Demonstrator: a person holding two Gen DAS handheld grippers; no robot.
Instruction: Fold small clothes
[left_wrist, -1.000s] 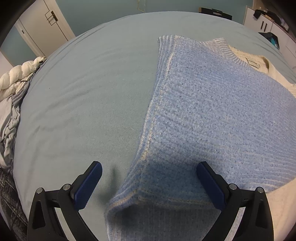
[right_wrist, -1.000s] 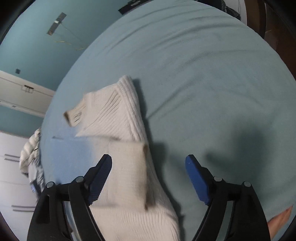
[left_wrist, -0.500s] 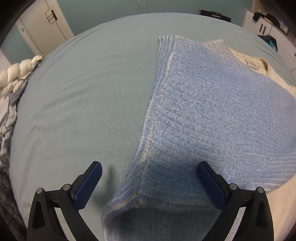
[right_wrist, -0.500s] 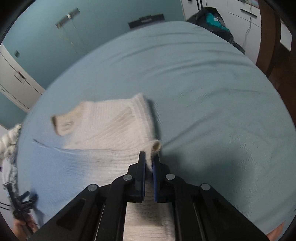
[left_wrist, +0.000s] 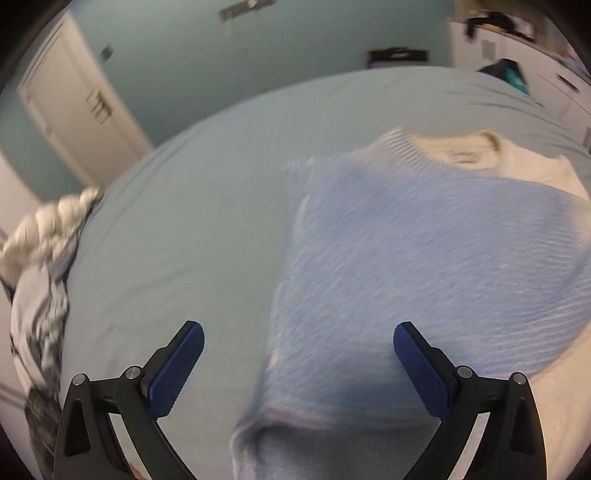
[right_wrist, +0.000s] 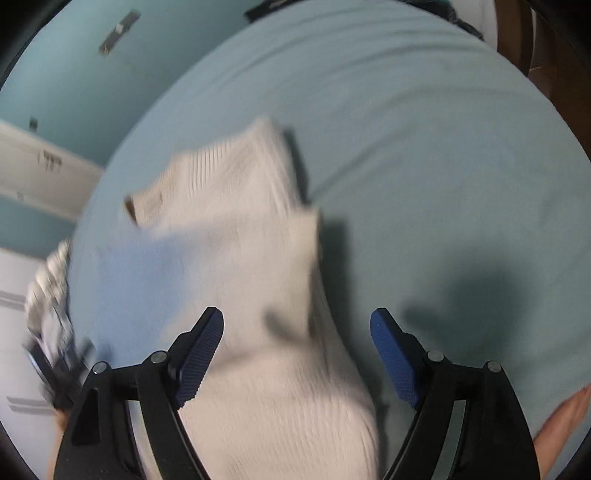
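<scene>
Knitwear lies flat on the bed (left_wrist: 207, 236): a sweater (left_wrist: 424, 258), pale blue across the part that has been laid over and cream where the rest shows beyond and beside it, with a label visible inside its neckline (left_wrist: 461, 153) at the far end. In the left wrist view its long axis runs away from the camera, from the hem nearest the gripper up to the neck, and the blue panel's left edge makes a straight line down toward a rumpled, slightly lifted corner (left_wrist: 255, 435) right under the view. The left gripper (left_wrist: 298, 363) hangs just above that corner, its blue pads spread wide and holding nothing; the corner sits between the jaws but a little toward the left pad. The right gripper (right_wrist: 297, 354) is likewise spread wide and empty, poised over the cream side (right_wrist: 266, 295), whose right edge and folded-in sleeve end lie between its pads. Each gripper is thus nearest its own long edge of the sweater, which suggests the next fold would start from the hem end and go toward the neck, though both views are motion-blurred. A bundle of white and patterned bedding (left_wrist: 40, 258) sits at the bed's left edge, well apart from the sweater.
</scene>
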